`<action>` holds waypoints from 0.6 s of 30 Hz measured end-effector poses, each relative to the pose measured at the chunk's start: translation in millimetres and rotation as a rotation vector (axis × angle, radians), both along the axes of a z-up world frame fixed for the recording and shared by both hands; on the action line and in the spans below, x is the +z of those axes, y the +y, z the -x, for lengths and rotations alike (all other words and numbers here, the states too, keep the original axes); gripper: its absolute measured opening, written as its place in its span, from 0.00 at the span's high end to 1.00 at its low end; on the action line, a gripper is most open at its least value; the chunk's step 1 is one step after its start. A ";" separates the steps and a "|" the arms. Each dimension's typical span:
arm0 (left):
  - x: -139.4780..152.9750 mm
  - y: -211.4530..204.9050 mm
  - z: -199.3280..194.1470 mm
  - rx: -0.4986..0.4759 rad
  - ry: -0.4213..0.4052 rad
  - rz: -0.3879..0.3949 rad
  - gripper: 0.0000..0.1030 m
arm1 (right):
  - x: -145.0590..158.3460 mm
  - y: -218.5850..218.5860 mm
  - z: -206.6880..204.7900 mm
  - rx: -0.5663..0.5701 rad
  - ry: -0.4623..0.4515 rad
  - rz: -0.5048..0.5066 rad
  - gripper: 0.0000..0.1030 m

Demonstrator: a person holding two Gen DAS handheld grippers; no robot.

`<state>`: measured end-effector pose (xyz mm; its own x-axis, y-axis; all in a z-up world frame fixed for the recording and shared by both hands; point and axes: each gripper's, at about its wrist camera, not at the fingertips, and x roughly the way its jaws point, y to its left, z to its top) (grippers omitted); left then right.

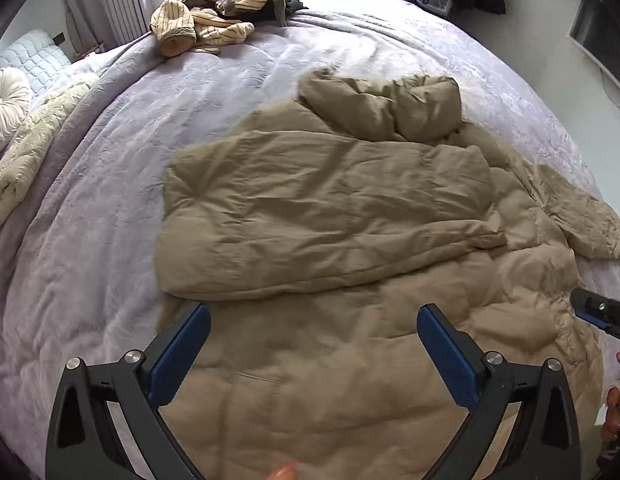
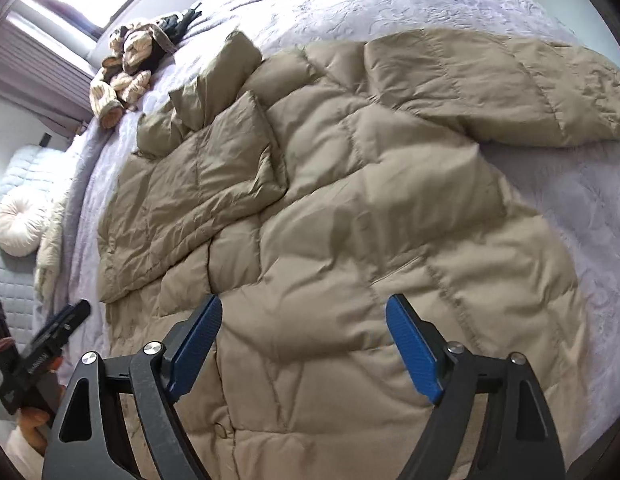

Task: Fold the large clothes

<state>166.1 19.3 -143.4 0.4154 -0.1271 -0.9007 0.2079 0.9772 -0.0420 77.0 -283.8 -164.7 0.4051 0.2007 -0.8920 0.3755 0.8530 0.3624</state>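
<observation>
Starting at the left side of the room, a round cream cushion [image 1: 5, 100] sits against a quilted white pillow [image 1: 33, 54], with a cream quilted throw [image 1: 29, 152] bunched along the edge of the bed [image 1: 89, 208]. The bed is covered in a pale lilac textured bedspread. Up at its far edge, below the window, a heap of cream striped clothing [image 1: 207, 20] lies tangled with something dark.

Across the middle of the bed lies the tan down jacket [image 1: 330, 240], puffy and quilted. Its left sleeve [image 1: 318, 216] is folded across the body of the coat, lying flat over the chest. The hood [image 1: 390, 108] bunches up at the far end, towards the window. The right sleeve [image 2: 490, 88] spreads outward onto the bedspread, not folded in.

The left tool [image 1: 314, 344] hangs over the lower part of the jacket, just below the folded sleeve, its blue-padded fingers spread wide with nothing between them. The right tool [image 2: 303, 340] hovers over the lower body of the jacket further right, likewise gaping apart and holding nothing. Each tool shows at the edge of the other's view, gripped by the person's hand. Neither appears to be touching the fabric.
</observation>
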 end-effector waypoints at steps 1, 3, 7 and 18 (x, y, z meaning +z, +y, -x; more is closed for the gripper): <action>2.1 -9.0 1.1 0.007 -0.001 -0.004 0.00 | 1.1 -6.9 0.7 -0.003 -0.008 -0.013 0.16; 5.3 -32.9 1.1 0.009 0.011 0.007 0.00 | 4.1 -24.2 3.1 -0.017 -0.031 -0.056 0.15; 4.3 -75.5 -1.4 -0.014 0.065 0.028 0.00 | 13.5 -68.6 5.8 -0.038 -0.080 -0.131 0.15; 23.1 -165.0 13.0 -0.080 0.056 0.009 0.00 | 24.2 -184.4 25.3 -0.188 -0.140 -0.228 0.14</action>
